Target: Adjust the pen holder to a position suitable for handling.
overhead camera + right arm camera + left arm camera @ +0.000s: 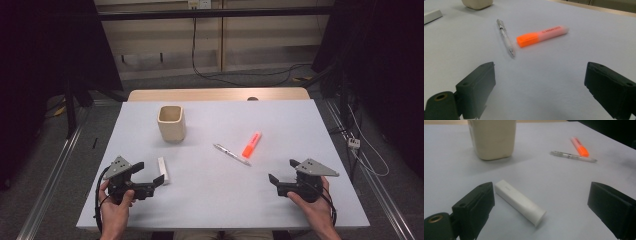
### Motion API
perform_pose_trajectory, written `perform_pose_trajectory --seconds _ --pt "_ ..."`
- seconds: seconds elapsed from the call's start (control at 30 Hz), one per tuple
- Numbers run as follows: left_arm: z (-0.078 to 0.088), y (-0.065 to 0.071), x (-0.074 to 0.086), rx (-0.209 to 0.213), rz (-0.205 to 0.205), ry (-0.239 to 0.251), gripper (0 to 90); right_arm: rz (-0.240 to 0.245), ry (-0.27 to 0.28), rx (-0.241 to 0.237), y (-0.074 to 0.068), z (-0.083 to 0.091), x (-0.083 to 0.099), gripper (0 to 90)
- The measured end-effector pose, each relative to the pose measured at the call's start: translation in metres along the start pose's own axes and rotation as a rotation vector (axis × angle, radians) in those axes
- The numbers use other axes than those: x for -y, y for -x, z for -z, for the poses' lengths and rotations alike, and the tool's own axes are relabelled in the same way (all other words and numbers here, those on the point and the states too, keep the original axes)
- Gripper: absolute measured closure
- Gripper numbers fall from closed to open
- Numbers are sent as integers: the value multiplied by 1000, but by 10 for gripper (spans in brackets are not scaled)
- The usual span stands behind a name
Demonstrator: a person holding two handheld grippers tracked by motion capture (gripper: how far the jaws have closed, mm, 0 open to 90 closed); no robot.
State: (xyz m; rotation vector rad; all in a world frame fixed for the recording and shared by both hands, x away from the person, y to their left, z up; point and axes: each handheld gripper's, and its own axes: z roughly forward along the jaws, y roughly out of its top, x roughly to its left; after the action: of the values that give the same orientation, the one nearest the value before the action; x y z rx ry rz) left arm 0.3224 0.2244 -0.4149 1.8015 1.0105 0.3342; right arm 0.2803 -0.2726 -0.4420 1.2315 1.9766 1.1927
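White and block-shaped, the eraser-like bar [163, 170] lies flat on the pale table [215, 200], on the near side of the beige cup [172, 123] and well apart from it. From the high view, the left gripper [150, 176] sits just at the bar's near end, its jaws spread wide with nothing clamped between them; one jaw tip looks very close to the bar, though whether it touches cannot be told from there. The left gripper view settles more: the bar [520, 204] lies slanted in the gap between the two black jaws, just beside one jaw and well clear of the other, and neither pad presses on it. That view also shows the bar's rounded end and squared end, which the high view is too small to give.

Further from the cup, toward the person's right, a clear pen [231, 154] and an orange highlighter [251, 144] lie near each other, nearly meeting at one end. The right gripper [283, 171] rests on the near side of them, jaws wide apart and holding nothing. In the right gripper view the pen [505, 37] and highlighter [542, 35] lie beyond its jaws, the highlighter's orange cap facing the pen tip, with printed lettering on its barrel that the high view does not resolve.
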Motion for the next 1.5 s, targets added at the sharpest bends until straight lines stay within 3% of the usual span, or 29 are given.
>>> perform_pose_trajectory --seconds 0.03,0.07,0.13,0.27,0.4,0.47,0.5,0.57,0.6,0.67,0.73,0.87,0.9,1.17,1.37,1.5 --pt "0 0 0 0 0 0 70 0 -2 -1 0 0 0 97" --pt "-1 -4 -7 20 34 -22 72 -1 -3 -3 -1 0 0 97" --pt "-1 -5 -11 31 39 -40 125 2 -6 -2 -2 0 -1 97" --pt "-5 -5 -27 25 -43 -31 118 10 -5 -7 -3 -1 -1 96" --pt "-9 -6 -39 4 -74 2 95 10 -7 -7 -4 0 -1 96" --pt "-14 -7 -55 -53 -112 -14 102 14 -7 -7 -4 0 -1 96" --pt "-14 -7 -55 -53 -112 -14 102 15 -8 -8 -4 0 -2 96" --pt "-23 -6 -66 -110 -162 8 102 15 -8 -9 -5 0 -2 96" --pt "-25 -7 -70 -107 -174 3 103 17 -9 -8 -5 -1 -2 96" --pt "-30 -10 -78 -91 -170 3 102 21 -10 -12 -5 -1 -2 96" --pt "-37 -14 -85 -91 -152 1 108 23 -13 -13 -6 -2 -2 96" --pt "-47 -20 -95 -101 -153 -6 127 21 -14 -17 -5 -3 -2 96" --pt "-54 -26 -102 -85 -139 -11 129 20 -14 -16 -4 -3 -2 96" --pt "-77 -46 -127 -92 -146 -47 168 15 -17 -16 -4 -3 -2 95" --pt "-99 -68 -141 -72 -132 -100 231 10 -19 -18 -3 -3 -2 95" --pt "-111 -79 -147 -32 -131 -152 324 8 -19 -19 -2 -3 -1 95"
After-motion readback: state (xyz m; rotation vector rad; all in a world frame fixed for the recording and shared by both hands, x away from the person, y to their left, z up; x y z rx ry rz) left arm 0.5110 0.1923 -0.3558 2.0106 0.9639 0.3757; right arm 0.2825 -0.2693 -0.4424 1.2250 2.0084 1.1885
